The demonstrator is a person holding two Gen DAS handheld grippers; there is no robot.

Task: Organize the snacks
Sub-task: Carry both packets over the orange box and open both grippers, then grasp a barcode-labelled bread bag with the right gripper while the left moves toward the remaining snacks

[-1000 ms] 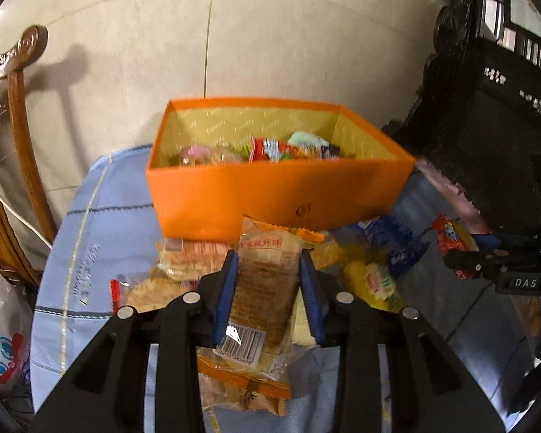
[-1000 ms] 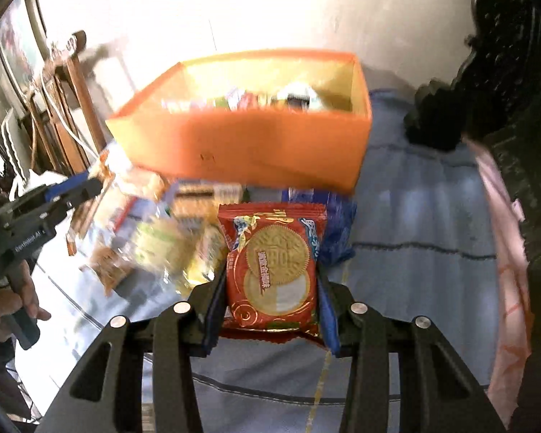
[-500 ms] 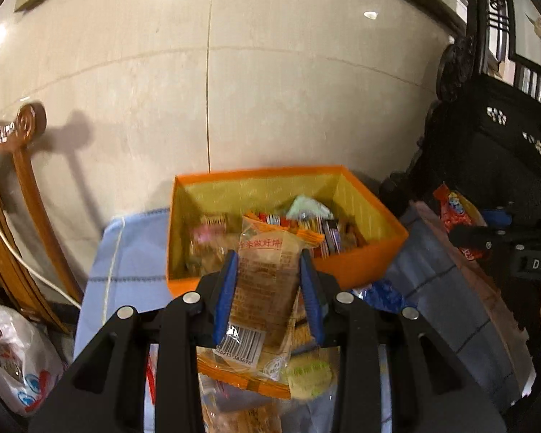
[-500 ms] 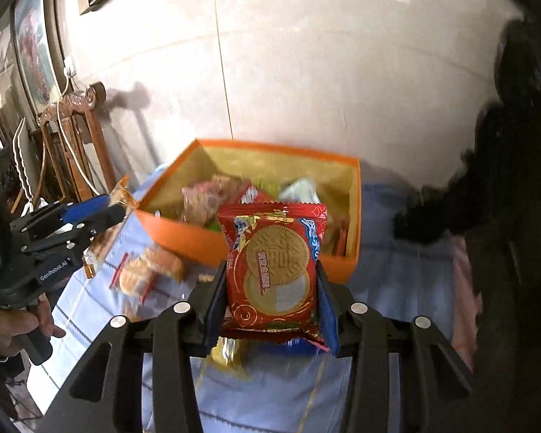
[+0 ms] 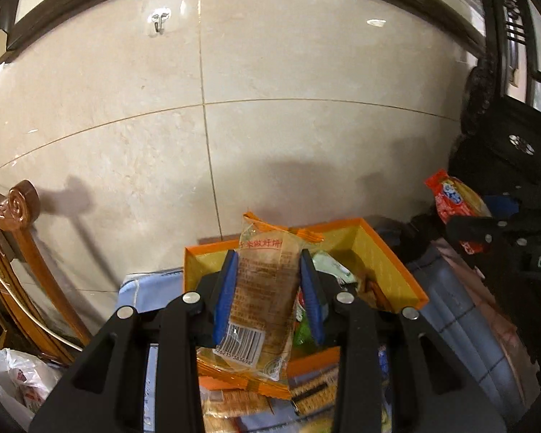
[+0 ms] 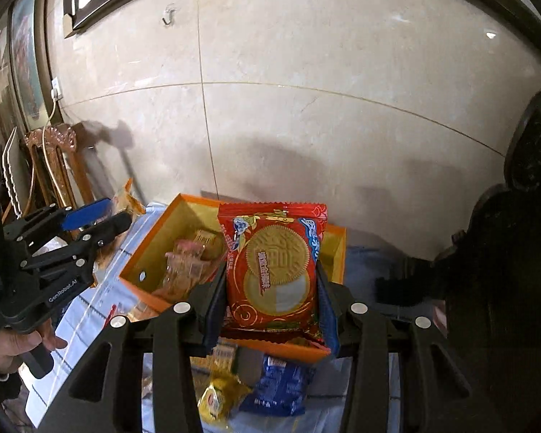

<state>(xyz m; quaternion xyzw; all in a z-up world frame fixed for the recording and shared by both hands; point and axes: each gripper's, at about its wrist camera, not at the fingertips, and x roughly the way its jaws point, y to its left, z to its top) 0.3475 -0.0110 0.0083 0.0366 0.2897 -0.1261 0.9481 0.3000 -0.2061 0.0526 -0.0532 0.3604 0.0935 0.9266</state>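
both grippers, fingers clamping clear cracker pack (image 5: 267, 288) and red biscuit pack (image 6: 276, 270), now higher above orange box (image 6: 151, 252).

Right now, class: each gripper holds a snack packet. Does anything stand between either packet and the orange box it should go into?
Nothing visible does. The left gripper is shut on the clear cracker packet, the right gripper on the red biscuit packet. Both hang above the orange box, whose top is open, with snacks already inside but room left.
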